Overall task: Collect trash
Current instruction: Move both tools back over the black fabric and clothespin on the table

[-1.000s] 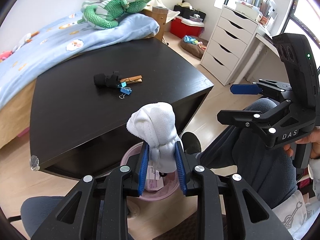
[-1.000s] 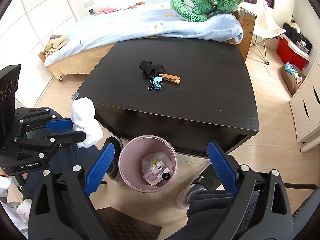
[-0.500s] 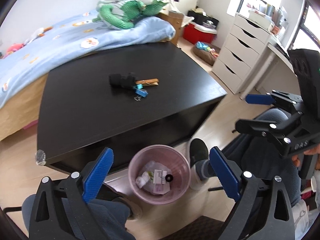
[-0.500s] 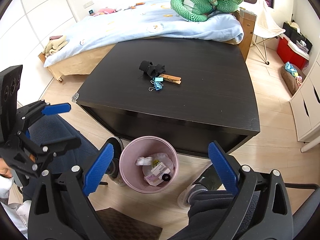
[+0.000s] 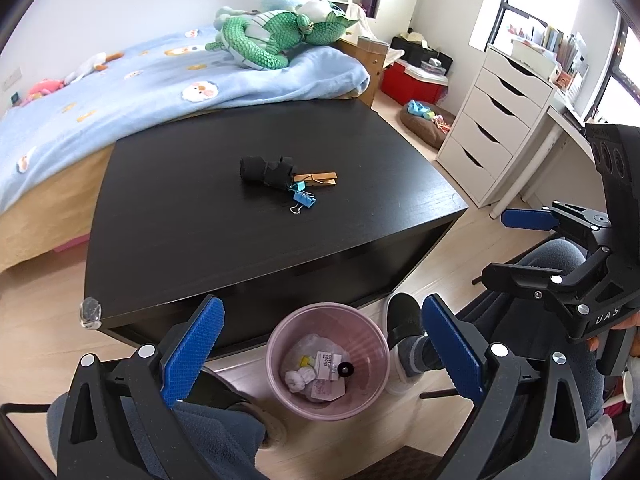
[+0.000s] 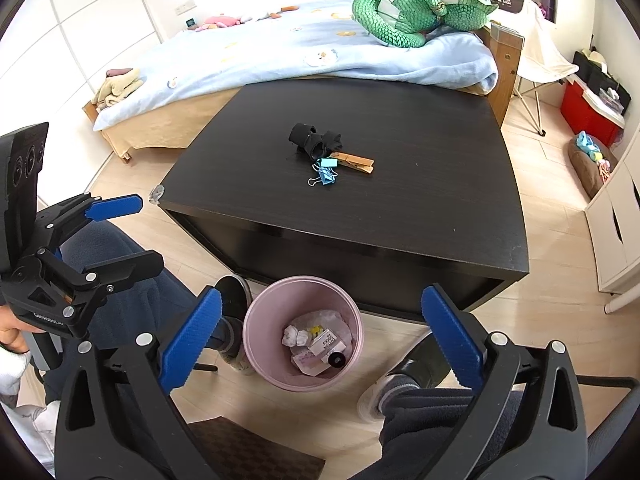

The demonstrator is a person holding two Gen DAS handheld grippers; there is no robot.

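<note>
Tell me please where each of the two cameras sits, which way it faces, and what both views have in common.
Left wrist: on the left gripper, facing down past its open fingers at the pink bin; knees, a shoe and the right gripper show.
Right wrist: on the right gripper, jaws opening, empty, above the bin; legs and shoes show.
Shared: bin, black table, bed.

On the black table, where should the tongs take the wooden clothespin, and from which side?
Probably the wooden clothespin's free end, from above, pads across its narrow width. It lies flat on the table; its other end touches the black cloth bundle and blue binder clips.
</note>
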